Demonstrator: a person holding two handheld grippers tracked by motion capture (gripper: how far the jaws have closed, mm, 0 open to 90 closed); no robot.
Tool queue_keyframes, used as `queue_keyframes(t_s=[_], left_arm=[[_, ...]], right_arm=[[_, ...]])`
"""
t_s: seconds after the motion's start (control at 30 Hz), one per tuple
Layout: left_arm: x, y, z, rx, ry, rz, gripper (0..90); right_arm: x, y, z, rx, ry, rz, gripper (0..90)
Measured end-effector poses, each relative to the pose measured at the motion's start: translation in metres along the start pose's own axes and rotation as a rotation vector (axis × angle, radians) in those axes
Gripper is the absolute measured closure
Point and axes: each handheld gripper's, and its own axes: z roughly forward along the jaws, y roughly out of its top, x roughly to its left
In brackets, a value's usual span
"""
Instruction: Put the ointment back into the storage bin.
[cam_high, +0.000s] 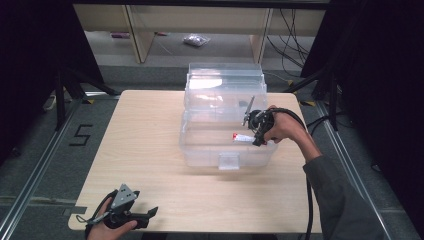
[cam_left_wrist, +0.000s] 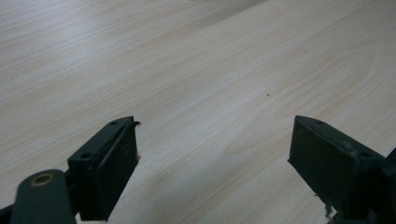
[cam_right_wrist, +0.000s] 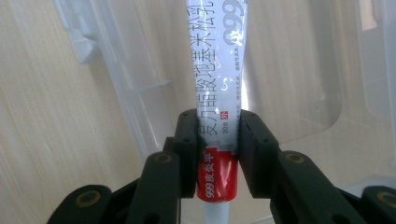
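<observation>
Right tongs (cam_right_wrist: 215, 144) are clamped on a white-and-red ointment tube (cam_right_wrist: 218, 84), gripped near its red end. The tube's long axis runs straight out ahead of the jaws. In the high view the tube (cam_high: 243, 137) lies inside the clear plastic box (cam_high: 227, 162), at its right side, low near the floor. Left tongs (cam_high: 145, 216) rest apart at the table's (cam_high: 150, 145) near left corner, holding nothing. The right hand (cam_high: 280, 127) is the nearer.
</observation>
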Motion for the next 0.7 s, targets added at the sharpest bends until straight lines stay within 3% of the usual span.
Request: queue_keyframes(t_s=[0.17, 0.33, 0.37, 0.43, 0.57, 0.7], left_arm=[[0.0, 0.0, -0.001, 0.002, -0.008, 0.002, 15.0], [-0.001, 0.0, 0.0, -0.01, -0.012, -0.003, 15.0], [-0.001, 0.0, 0.0, -0.01, -0.008, -0.012, 15.0], [0.0, 0.0, 0.0, 0.002, -0.004, 0.002, 15.0], [-0.001, 0.0, 0.0, -0.01, -0.007, -0.011, 15.0], [0.001, 0.001, -0.001, 0.007, -0.007, 0.016, 15.0]], right_arm=[[-0.002, -0.004, 0.006, 0.009, 0.012, 0.025, 71.0], [-0.004, -0.005, 0.008, 0.001, 0.015, -0.004, 70.9], [-0.002, -0.005, 0.008, 0.009, 0.015, 0.018, 70.9], [-0.004, -0.005, 0.01, 0.008, 0.017, -0.009, 71.0], [-0.004, -0.005, 0.011, 0.025, 0.019, -0.006, 70.9], [-0.004, -0.004, 0.013, 0.027, 0.028, -0.017, 70.9]])
